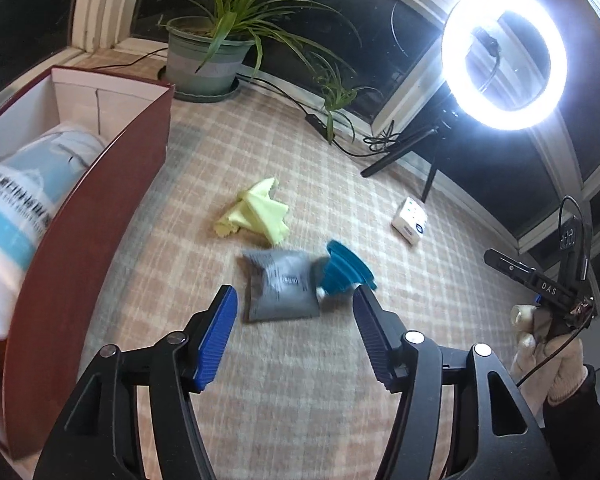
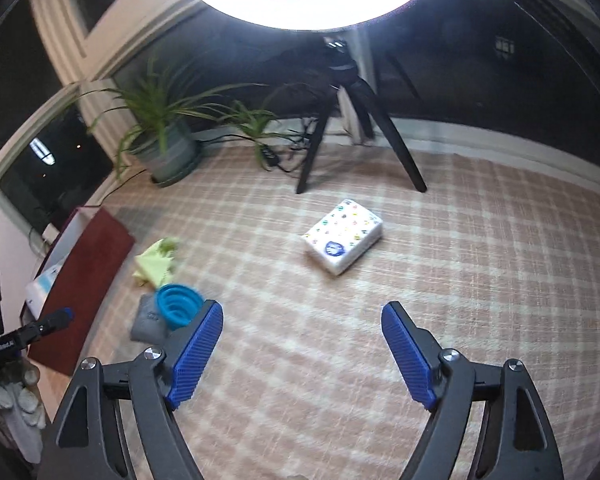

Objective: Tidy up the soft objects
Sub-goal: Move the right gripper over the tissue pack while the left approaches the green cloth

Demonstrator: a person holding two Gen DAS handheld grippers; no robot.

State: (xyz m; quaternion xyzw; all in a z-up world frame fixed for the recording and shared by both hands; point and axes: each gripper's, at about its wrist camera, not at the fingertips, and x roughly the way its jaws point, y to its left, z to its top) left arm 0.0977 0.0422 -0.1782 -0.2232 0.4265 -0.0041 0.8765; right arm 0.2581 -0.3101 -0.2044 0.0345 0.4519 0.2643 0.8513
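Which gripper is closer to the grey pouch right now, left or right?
Left. The left gripper is open right in front of the grey pouch, nearly straddling it. The right gripper is open off to the pouch's right, aimed toward the tissue pack.

The left gripper (image 1: 296,300) points forward and steeply downward, its jaws spread wide with nothing pressed between the blue ribbed pads (image 1: 216,344). The right gripper (image 2: 302,320) tilts downward at much the same angle, its jaws also wide apart and empty. In the left wrist view, a gloved right hand (image 1: 548,356) at the far right edge clasps the handle of its gripper. In the right wrist view, a gloved left hand (image 2: 14,392) shows at the lower left edge, wrapped around its own handle.
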